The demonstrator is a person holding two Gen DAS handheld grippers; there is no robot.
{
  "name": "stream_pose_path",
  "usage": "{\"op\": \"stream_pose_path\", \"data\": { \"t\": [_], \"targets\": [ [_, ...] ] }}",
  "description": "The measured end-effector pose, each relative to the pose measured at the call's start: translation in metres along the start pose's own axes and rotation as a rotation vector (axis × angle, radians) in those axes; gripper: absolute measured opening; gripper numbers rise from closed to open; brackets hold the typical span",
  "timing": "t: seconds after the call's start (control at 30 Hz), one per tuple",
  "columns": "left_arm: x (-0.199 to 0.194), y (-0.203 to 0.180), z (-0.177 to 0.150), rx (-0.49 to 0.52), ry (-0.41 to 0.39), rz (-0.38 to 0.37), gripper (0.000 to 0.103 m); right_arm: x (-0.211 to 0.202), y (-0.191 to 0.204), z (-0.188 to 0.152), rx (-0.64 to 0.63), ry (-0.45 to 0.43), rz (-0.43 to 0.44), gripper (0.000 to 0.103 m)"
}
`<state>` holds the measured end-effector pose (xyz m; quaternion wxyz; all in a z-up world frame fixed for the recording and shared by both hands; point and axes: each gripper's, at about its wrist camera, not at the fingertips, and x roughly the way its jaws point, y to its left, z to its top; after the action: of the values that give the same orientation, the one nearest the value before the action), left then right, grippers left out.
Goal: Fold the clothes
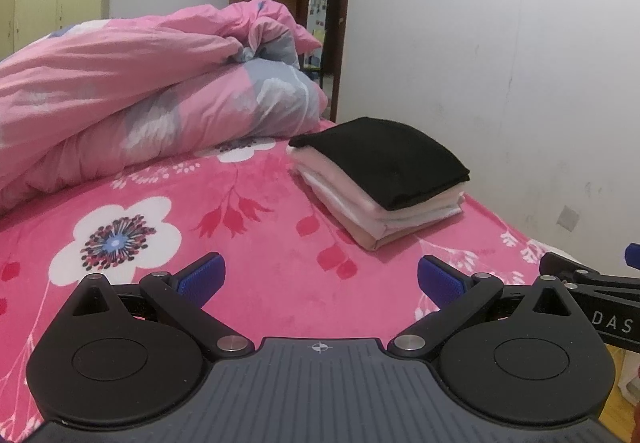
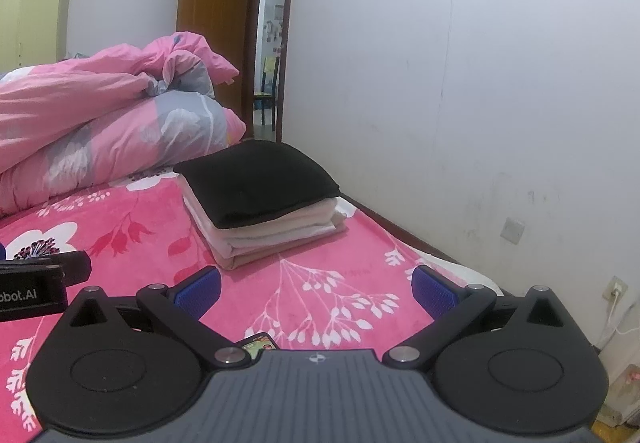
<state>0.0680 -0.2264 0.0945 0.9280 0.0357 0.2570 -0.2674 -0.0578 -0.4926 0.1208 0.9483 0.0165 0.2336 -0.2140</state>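
- Left gripper [image 1: 320, 277]: jaws spread wide, nothing between the blue pads [image 1: 202, 275]; held low and level over the bedspread [image 1: 260, 243].
- Right gripper [image 2: 316, 287]: likewise wide open and empty, level, just beside the left one.
- Stack of folded clothes [image 2: 260, 203]: ahead of both grippers, ahead-right of the left one, black garment [image 1: 384, 159] on top, pale layers beneath, edges squared.
- No unfolded garment is visible; folding appears complete or near it.
- Bundled quilt [image 1: 140, 91] lies beyond, to the left.
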Motion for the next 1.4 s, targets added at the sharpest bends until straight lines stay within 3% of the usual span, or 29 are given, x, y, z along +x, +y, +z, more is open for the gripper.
{"op": "stream_pose_path", "data": {
  "t": [1.4],
  "targets": [
    [0.006, 0.008, -0.002, -0.012, 0.022, 0.019, 0.103, 0.004, 0.015, -0.003, -0.025, 0.013, 0.009, 0.103]
  ]
}}
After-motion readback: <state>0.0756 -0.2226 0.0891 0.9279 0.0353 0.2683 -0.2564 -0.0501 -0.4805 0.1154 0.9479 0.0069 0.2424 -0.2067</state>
